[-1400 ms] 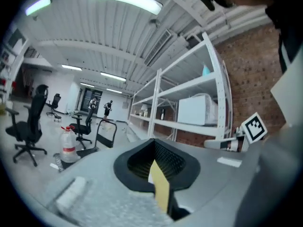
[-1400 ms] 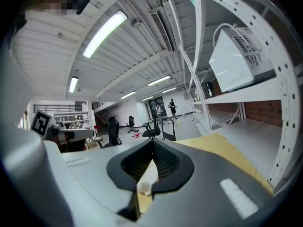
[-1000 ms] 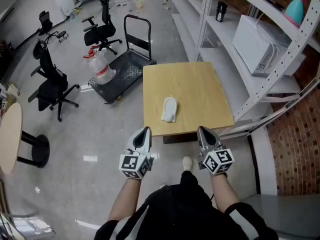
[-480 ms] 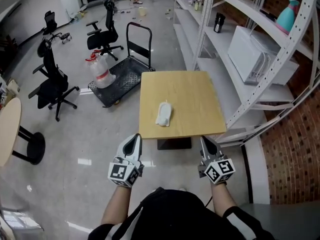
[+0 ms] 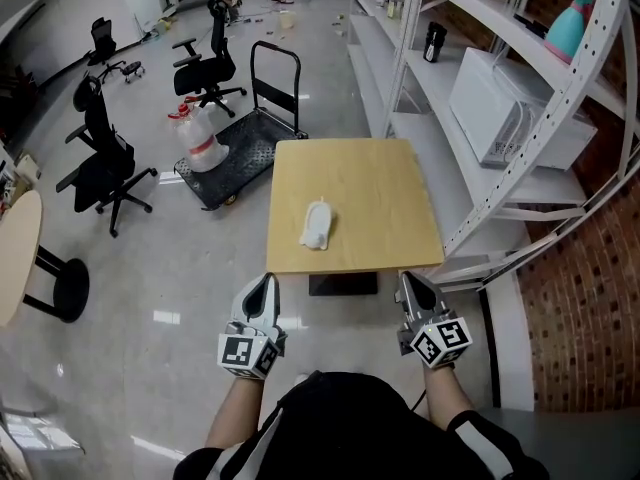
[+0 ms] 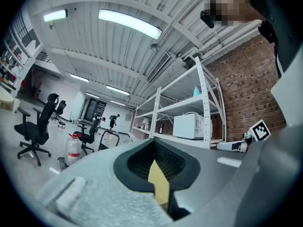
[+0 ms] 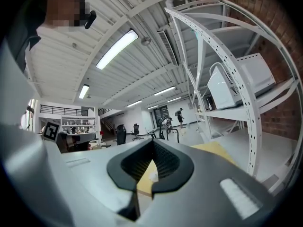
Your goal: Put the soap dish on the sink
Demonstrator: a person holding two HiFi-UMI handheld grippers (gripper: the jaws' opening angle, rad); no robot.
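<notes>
we look steeply down from the person's head. a white soap dish (image 5: 316, 224) lies flat on a square, light wooden table (image 5: 385, 183), a little left of the tabletop's middle and toward its near edge. nothing else sits on the table.

the left gripper (image 5: 265, 284) and the right gripper (image 5: 405, 281) are held side by side, pointing level toward the table. their tips stop just short of the near edge, over the glossy grey floor (image 5: 180, 298). the left one is by the near left corner and the right one is toward the near right corner.

the soap dish lies ahead of both grippers and between their two lines, closer to the left gripper's side. it is well apart from both and touches neither.

in each gripper view the two jaws are pressed together at the tips with nothing held. the only gap is the dark hollow between the ribbed pads. through the left hollow we see only a strip of the yellow tabletop. through the right hollow we see the tabletop and a small white shape on it, which looks like the soap dish.

to the right of the table stands white metal shelving (image 5: 560, 118) holding a white microwave (image 5: 495, 108). beyond the table are a black platform trolley (image 5: 245, 143) and black office chairs (image 5: 100, 163).
</notes>
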